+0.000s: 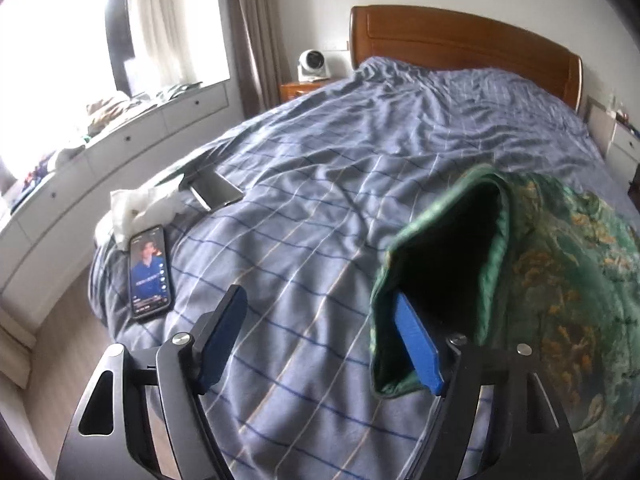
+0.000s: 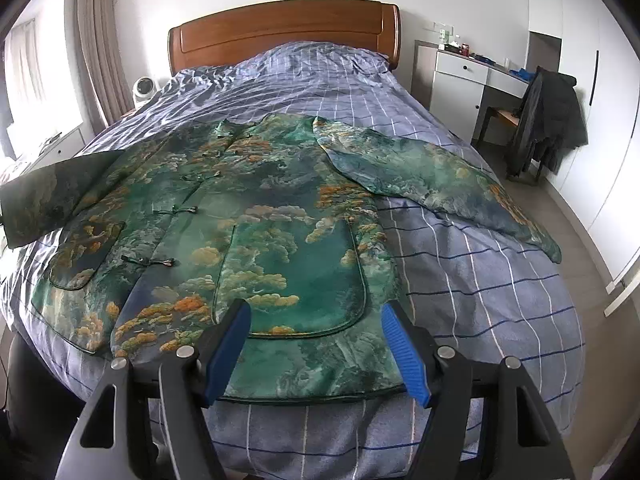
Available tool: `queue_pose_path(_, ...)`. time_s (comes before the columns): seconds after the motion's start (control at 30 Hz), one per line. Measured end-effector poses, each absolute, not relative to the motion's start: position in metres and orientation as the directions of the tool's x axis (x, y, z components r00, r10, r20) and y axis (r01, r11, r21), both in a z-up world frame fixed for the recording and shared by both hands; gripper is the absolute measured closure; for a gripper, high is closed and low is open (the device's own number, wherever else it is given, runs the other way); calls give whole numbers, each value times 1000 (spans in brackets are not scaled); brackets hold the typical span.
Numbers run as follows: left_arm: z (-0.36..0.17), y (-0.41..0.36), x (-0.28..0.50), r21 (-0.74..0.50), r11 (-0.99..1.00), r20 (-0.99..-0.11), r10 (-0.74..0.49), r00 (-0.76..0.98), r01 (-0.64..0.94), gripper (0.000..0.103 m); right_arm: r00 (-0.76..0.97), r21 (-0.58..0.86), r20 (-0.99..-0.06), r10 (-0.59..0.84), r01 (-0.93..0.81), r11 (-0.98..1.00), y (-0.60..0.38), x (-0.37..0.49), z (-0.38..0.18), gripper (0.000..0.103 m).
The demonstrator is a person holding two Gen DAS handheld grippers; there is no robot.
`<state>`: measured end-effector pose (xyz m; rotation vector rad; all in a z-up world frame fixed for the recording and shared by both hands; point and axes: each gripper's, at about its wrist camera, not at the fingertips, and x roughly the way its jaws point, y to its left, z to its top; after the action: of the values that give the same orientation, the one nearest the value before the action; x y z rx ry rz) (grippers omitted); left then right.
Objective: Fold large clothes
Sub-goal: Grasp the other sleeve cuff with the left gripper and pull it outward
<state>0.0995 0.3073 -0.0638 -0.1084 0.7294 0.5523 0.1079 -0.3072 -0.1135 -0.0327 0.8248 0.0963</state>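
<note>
A large green jacket (image 2: 256,216) with orange and white cloud print lies face up on the bed, frog buttons closed. Its right sleeve (image 2: 436,184) is spread out to the right. Its left sleeve (image 2: 52,196) is lifted at the left edge. In the left wrist view my left gripper (image 1: 320,340) is open, and the open sleeve cuff (image 1: 452,272) is draped over its right finger (image 1: 418,344). My right gripper (image 2: 316,344) is open and empty, hovering over the jacket's bottom hem (image 2: 304,396).
A blue checked duvet (image 2: 480,280) covers the bed. A phone (image 1: 149,270) with a lit screen, a white cloth (image 1: 140,208) and a second device (image 1: 218,192) lie near the bed's left edge. A wooden headboard (image 2: 280,32), a desk and a chair with dark clothes (image 2: 548,120) stand around.
</note>
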Motion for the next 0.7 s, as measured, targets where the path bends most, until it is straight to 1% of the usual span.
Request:
queue_pose_path(0.03,-64,303,100,110,855,-654,447,611,-507,24,675,8,-734,74,-100,995,-307,108,-114,34)
queue_pose_path(0.07,-64,299,101,137,853,-645,463,608,-503,18,675,8,-734,76,-102,995,-306,108,-114,34)
queue_pose_path(0.13,-64,299,102,185,836,-626,506,593,-517,10,675,8,-734,76,-102,995,-304,108,-113,34)
queue_pose_path(0.2,-65,309,104,199,811,-627,537,564,-551,10,676,8,-733,77,-105,994,-304,109,-113,34)
queue_pose_path(0.4,-51,370,83,114,675,-636,613,468,-729,11,685,6,-725,66,-89,996,-308,103,-110,34)
queue_pose_path(0.5,-44,388,65,83,611,-629,645,434,-787,11,684,14,-727,60,-73,997,-313,101,-111,34)
queue_pose_path(0.6,-42,385,50,21,641,-642,597,481,-768,11,681,23,-729,67,-73,997,-313,101,-113,34)
queue_pose_path(0.67,-45,370,54,-5,728,-660,513,549,-686,10,679,22,-731,74,-84,996,-311,104,-113,34)
queue_pose_path(0.7,-48,354,60,-21,800,-678,429,597,-599,10,679,20,-730,75,-89,996,-310,105,-113,34)
